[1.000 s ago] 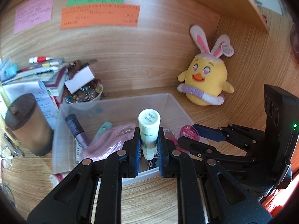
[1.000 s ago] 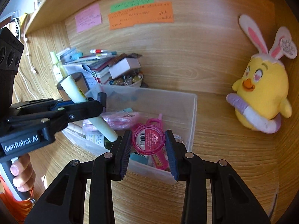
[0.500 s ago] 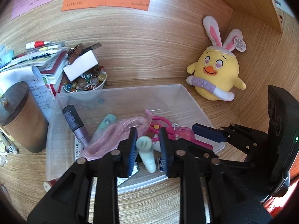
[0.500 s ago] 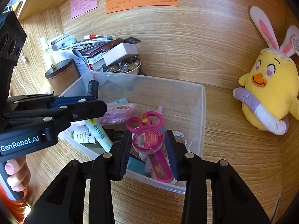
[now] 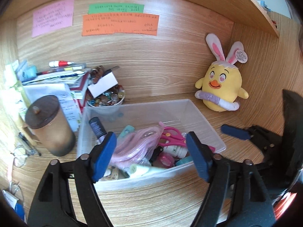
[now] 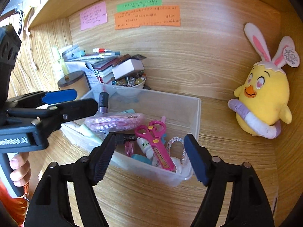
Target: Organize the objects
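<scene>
Clutter is gathered inside the clear plastic bin (image 6: pixel 197 109) on the wooden desk (image 6: pixel 217 147): pink scissors (image 6: pixel 153 138), a pink cord bundle (image 5: pixel 132 143), a pale green tube (image 5: pixel 144 169) and a round pink case (image 5: pixel 164 159). Both the left gripper (image 5: pixel 151 156) and the right gripper (image 6: pixel 149 157) are spread wide and hold nothing, just over the bin's near wall. A yellow plush chick (image 6: pixel 265 102) is propped against the back panel, well apart to the right.

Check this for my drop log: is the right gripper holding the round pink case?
No, the right gripper stands open and empty above the clear bin, and the round pink case lies inside the bin.
</scene>
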Available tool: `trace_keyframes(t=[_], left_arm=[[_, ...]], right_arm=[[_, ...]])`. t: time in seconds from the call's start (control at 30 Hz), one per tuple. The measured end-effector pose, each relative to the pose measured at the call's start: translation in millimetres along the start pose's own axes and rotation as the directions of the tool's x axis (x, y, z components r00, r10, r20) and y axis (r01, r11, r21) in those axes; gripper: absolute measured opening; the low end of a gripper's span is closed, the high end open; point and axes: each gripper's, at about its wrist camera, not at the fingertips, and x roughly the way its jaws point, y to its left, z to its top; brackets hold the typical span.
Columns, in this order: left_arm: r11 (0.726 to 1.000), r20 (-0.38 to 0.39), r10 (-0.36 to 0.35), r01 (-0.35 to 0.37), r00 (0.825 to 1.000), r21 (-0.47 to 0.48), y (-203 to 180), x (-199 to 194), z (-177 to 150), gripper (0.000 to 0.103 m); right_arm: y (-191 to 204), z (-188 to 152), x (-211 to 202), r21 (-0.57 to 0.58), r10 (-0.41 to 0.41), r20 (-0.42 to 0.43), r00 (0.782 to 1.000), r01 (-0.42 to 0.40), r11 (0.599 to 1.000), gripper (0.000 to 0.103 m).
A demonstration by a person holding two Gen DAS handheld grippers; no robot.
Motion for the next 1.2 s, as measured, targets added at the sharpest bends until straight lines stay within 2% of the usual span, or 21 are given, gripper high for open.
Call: trace_keyframes(t=[0.07,0.17,0.37,0.67,1.2], left_arm=[[1.000,0.001,0.007,-0.007,1.000,0.003,0.3,-3.3,-5.3,0.081],[1.000,0.000,0.015,-0.015,1.000,0.006,2.0,-8.8,-15.6,0.082],[0.999,0.012,0.043,-0.043,0.999,-0.001,4.5,-17.2,-37.3,0.088],[0.998,0.013,0.062,-0.062,0.998,0.004,3.7,-22.5,-55.3,0.090],[0.998,0.010,0.063,-0.063,0.998,-0.002,4.3,-23.9,-59.0,0.091]], right_arm=[[-0.8,-2.2,-8.3,0.004,0.006,0.015,1.000,-0.006,1.000,0.074],[-2.2,-5.5,-17.9,0.014,0.000,0.040,0.999,-0.001,1.000,0.084],[-2.9,-14.7,-31.4,0.023,-0.014,0.062,0.998,0.012,1.000,0.088],[2.7,-26.4,-37.8,0.032,-0.003,0.062,0.998,0.001,0.999,0.089],[3.8,-31.9,-36.6,0.049,0.003,0.049,0.999,-0.006,0.999,0.090]])
